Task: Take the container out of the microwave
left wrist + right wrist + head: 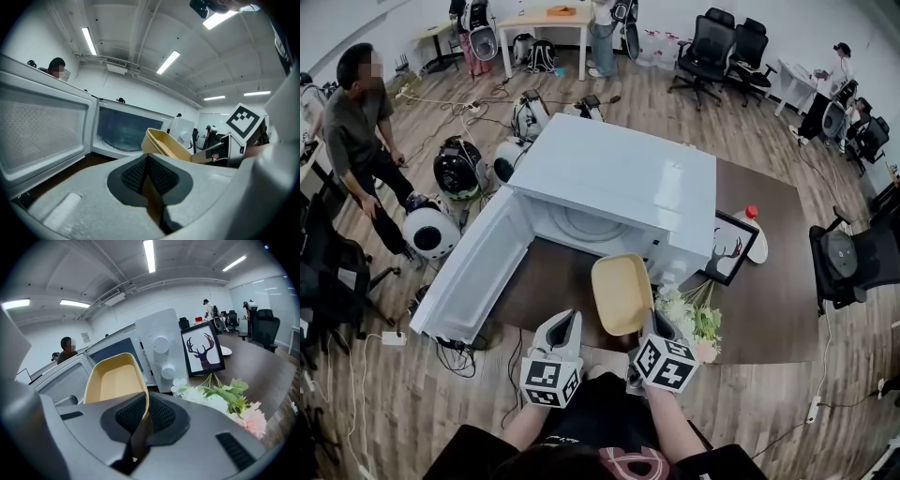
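Just in front of the open microwave, your right gripper is clamped on the near rim of the yellow container.
You hold the container tilted over the dark table, outside the cavity. The door stands wide at its left and the flowers just beside it. Your left gripper, jaws together on nothing, sits close alongside.

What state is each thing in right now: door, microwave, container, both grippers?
Microwave door: open wide.
Microwave: cavity empty.
Container: empty, out of the microwave, held by its rim.
Right gripper: shut on the container.
Left gripper: shut, empty.
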The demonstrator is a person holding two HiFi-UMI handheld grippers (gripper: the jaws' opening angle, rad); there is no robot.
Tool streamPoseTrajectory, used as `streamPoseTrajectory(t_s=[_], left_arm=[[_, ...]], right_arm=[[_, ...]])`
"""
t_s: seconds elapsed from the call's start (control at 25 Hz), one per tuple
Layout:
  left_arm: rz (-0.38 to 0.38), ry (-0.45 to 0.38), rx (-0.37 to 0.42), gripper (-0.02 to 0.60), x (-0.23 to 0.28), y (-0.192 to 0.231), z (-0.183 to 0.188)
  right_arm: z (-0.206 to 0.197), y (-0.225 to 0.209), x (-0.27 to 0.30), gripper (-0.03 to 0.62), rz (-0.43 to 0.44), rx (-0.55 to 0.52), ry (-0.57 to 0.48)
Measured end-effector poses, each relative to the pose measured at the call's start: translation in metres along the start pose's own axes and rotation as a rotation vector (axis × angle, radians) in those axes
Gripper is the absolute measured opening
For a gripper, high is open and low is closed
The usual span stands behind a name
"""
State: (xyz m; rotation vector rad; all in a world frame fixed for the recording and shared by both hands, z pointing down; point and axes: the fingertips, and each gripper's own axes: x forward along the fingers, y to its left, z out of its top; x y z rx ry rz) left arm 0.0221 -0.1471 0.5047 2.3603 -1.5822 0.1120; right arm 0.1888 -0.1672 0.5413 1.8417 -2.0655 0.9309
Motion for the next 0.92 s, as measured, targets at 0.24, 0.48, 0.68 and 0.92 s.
streamPoseTrajectory(t_s=[0.24,0.48,0.68,0.92], left_arm=[[0.005,0.000,0.004,0.009,0.002,0.000,0.001],[0.019,0.005,-0.004,0.009,-0.003,0.002,-0.002],[0.026,0.007,-0.007,0.009,-0.006,0.002,-0.006],[0.040,0.019,-0.012,0.009,-0.010,0.004,-0.008]], right_arm=[[0.001,0.001,0.002,0.031,0.006,-0.009,0.001],[-0.001,0.003,-0.001,0.031,0.007,-0.023,0.010],[-0.004,0.002,0.001,0.031,0.008,-0.027,0.013],[-0.005,0.004,-0.001,0.031,0.011,-0.029,0.022]])
